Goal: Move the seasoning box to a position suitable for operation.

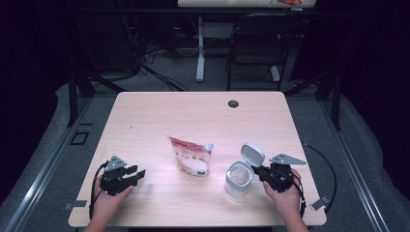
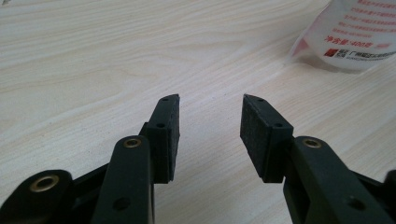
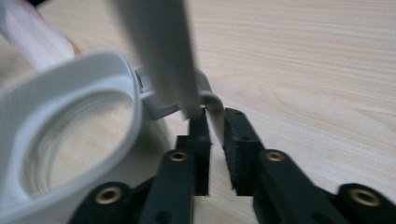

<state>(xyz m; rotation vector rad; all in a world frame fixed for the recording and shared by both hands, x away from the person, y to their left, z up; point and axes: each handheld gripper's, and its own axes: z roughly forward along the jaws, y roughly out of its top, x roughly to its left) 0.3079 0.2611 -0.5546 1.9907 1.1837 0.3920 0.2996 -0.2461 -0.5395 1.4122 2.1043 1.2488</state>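
Note:
A clear jar [image 1: 238, 180] with a white rim [image 3: 70, 140] stands at the front right of the wooden table [image 1: 159, 116]. Its hinged white lid [image 1: 252, 154] is flipped up and stands open. My right gripper [image 1: 256, 169] is shut on the lid's [image 3: 159, 46] lower edge, the thin lid pinched between the jaws [image 3: 212, 114]. A red and white spouted pouch [image 1: 192, 157] lies flat in the middle of the table. My left gripper [image 1: 140, 173] rests open at the front left, nothing between its jaws [image 2: 210, 100], with the pouch [image 2: 355, 32] ahead to its right.
A cable hole [image 1: 233, 104] sits near the table's far edge. Beyond the table stand a dark chair [image 1: 261, 38] and another desk's white leg [image 1: 200, 48]. Bare wood spans the far half and the left side.

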